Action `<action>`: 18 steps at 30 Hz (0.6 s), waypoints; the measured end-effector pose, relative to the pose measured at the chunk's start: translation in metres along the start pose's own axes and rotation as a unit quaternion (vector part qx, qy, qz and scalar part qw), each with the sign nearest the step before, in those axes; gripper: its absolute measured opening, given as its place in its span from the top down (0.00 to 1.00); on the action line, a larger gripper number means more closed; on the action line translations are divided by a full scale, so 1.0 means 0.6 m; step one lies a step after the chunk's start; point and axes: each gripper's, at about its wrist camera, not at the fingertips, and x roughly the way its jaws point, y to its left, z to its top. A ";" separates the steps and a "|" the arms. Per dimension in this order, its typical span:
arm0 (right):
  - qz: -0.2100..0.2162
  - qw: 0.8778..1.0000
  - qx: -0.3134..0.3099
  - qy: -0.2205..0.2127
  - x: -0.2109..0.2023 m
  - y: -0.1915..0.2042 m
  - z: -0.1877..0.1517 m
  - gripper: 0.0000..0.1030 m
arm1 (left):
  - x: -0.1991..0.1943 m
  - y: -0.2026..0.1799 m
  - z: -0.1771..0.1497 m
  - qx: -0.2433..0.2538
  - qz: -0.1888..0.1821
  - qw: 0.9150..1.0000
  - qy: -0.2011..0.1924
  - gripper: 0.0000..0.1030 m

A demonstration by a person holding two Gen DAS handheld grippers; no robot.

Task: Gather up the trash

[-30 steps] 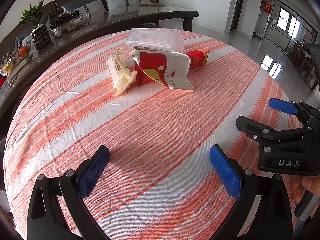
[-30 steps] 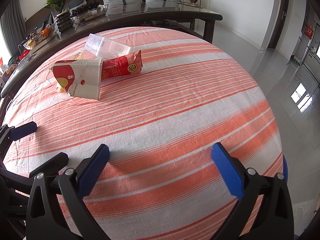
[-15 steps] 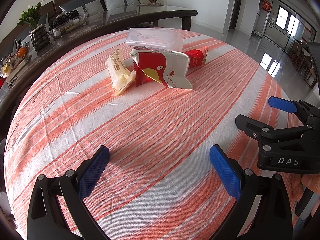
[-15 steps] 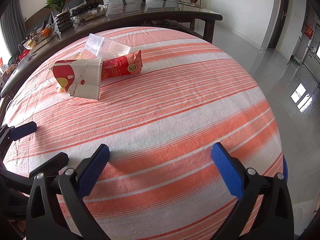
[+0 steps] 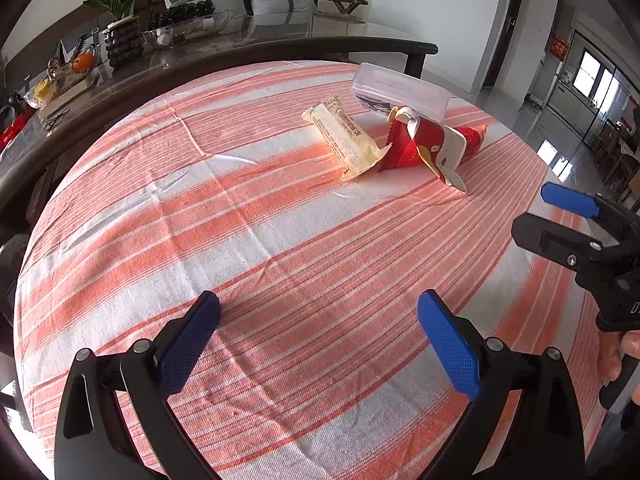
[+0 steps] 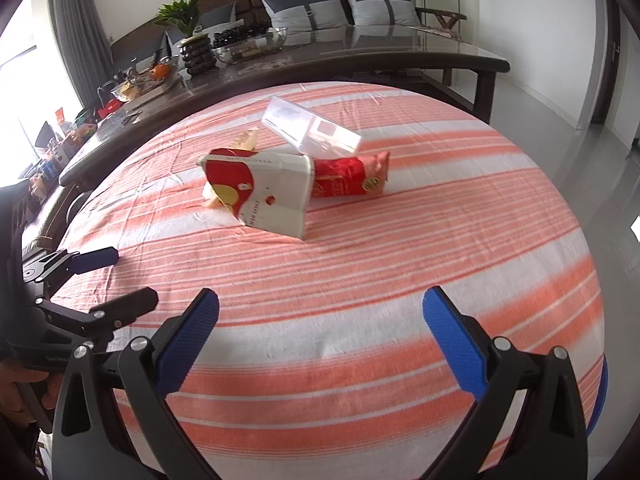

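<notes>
**Four Pieces of Trash Lay Clustered on a Striped Cloth**

Four items of trash sat together toward the far side of a table [image 5: 280,240] covered in an orange-and-white striped cloth, creased in places. Behind it ran a long dark table [image 6: 360,60] with a glossy top, carrying one potted plant [image 6: 180,12], a glass bowl [image 6: 252,46] of dark contents, and a clutter of small things at its left end. A dark sofa with two grey cushions [image 6: 340,4] stood against the white wall, and pale, shiny floor tiles spread off to the right.

Counted out, the trash was one clear plastic box [image 6: 312,132], tilted and leaning on the others; one red-and-white carton [image 6: 264,192], crumpled; one red snack wrapper [image 6: 348,178] lying just behind the carton and touching it; and one pale yellow wrapper [image 5: 344,140] beside the carton on its left, mostly hidden from the right wrist camera.

Two grippers hovered over the near part of the cloth, well apart from the pile. The left gripper [image 5: 318,340] had its blue pads spread wide with nothing between them. The right gripper [image 6: 320,336] was likewise spread wide and empty. Each appeared at the edge of the other's view, with a hand [image 5: 618,354] partly visible on the right one's handle.
</notes>
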 end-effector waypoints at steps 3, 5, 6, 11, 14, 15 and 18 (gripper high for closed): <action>-0.023 0.998 -0.057 0.000 0.030 0.036 0.032 0.04 | 0.001 -0.012 -0.001 0.014 0.030 0.999 0.002 0.04; -0.032 0.997 -0.074 0.006 0.051 0.044 0.042 0.05 | 0.001 -0.006 -0.002 0.005 0.020 1.000 0.005 0.04; -0.041 0.996 -0.081 0.008 0.059 0.047 0.043 0.07 | 0.001 -0.003 -0.002 0.000 0.016 1.000 0.004 0.04; -0.038 0.995 -0.085 0.029 0.085 0.036 0.041 0.73 | -0.002 0.002 -0.005 0.002 0.018 1.000 0.005 0.04; -0.028 0.996 -0.084 0.025 0.061 0.028 0.021 0.94 | -0.001 0.003 -0.004 0.003 0.019 1.000 0.005 0.04; -0.022 0.996 -0.088 0.025 0.048 0.027 0.012 0.94 | -0.002 0.005 -0.004 0.003 0.019 1.000 0.005 0.04; -0.011 0.995 -0.101 0.026 0.004 0.022 -0.023 0.94 | -0.002 0.003 -0.004 0.003 0.018 1.000 0.005 0.04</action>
